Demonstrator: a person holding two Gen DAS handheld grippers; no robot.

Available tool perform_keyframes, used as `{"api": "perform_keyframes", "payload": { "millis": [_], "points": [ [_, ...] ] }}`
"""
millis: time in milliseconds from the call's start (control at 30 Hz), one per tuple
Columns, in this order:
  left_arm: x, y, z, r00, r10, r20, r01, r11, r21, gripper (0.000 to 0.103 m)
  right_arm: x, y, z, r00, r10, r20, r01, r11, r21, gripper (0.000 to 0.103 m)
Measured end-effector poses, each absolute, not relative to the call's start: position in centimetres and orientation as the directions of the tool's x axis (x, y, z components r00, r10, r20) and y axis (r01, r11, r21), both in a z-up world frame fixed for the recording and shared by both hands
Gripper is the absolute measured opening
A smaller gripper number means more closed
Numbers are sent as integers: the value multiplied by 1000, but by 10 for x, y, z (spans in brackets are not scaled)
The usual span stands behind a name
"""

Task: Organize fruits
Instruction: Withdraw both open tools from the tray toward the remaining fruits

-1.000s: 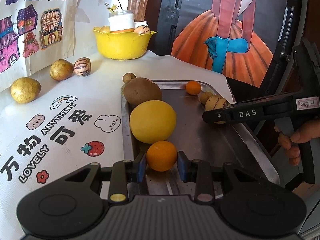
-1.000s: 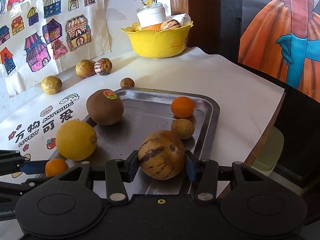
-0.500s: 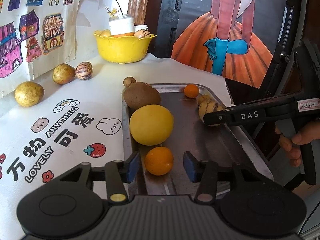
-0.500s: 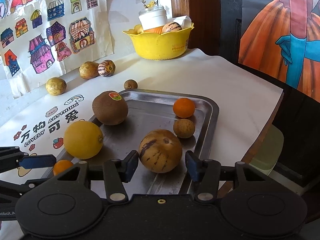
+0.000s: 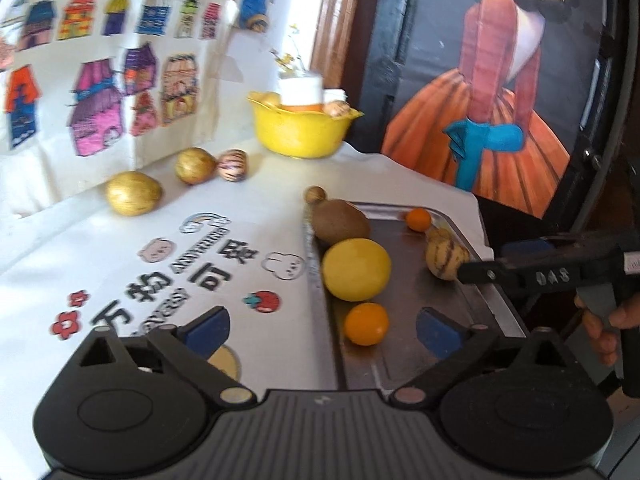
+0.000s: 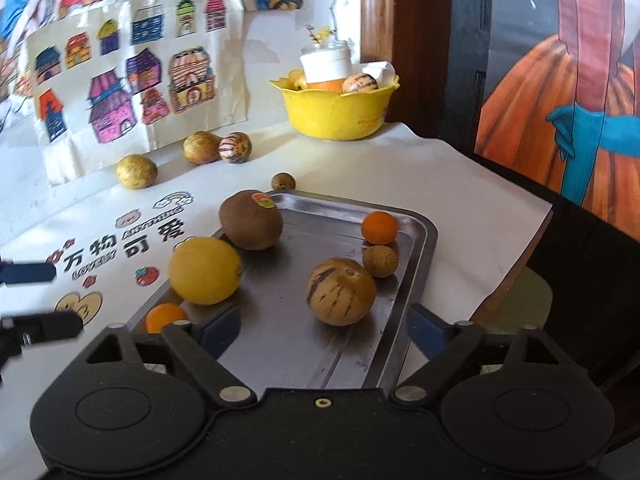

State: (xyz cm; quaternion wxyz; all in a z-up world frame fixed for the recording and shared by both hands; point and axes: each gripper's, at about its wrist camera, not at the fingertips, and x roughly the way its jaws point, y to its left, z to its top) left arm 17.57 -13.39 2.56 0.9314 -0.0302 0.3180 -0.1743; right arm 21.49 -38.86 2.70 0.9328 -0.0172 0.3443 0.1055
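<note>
A steel tray (image 5: pixel 404 280) (image 6: pixel 320 224) holds a small orange (image 5: pixel 366 323) (image 6: pixel 165 317), a yellow round fruit (image 5: pixel 355 269) (image 6: pixel 205 270), a brown fruit (image 5: pixel 340 221) (image 6: pixel 251 219), a striped melon (image 5: pixel 445 256) (image 6: pixel 341 291), a second small orange (image 6: pixel 379 227) and a small brown fruit (image 6: pixel 380 261). My left gripper (image 5: pixel 322 330) is open and empty, pulled back from the near orange. My right gripper (image 6: pixel 322 324) is open and empty just behind the striped melon.
A yellow bowl (image 6: pixel 335 109) with fruit and a white jar stands at the back. Two golden fruits (image 6: pixel 136 171) (image 6: pixel 201 147), a striped fruit (image 6: pixel 235 149) and a small brown one (image 6: pixel 283 181) lie on the white tablecloth. The table edge runs at the right.
Both grippers opened wide, let go of their fruit and drew back. The orange and the striped melon now rest free on the tray.
</note>
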Motion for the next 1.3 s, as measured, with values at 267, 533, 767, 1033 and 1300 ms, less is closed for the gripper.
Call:
{"api": "perform_keyframes", "payload": {
  "millis": [267,533,767,1033,1300],
  "points": [
    [154,-103,35,759,-275,-590,228,961,-155,103,173,-360,39,729,149,-669,-245,968,-52,102],
    [127,-66,37,773,-207,-600,155,978,-138,103,135,-326,41,654,180,-734,-342,937,-75,102],
    [112,-27,31,758,-110,-643,78,994,-78,103,113,-307,40,579,236,-781,-399,917,-19,102],
    [100,11,31,749,-13,-662,42,999,29,103,96,-278,50,533,328,-780,-525,851,-1,102],
    [108,21,63,810,-7,-586,112,983,144,103,101,-256,79,571,441,-693,-707,693,-141,102]
  ]
}}
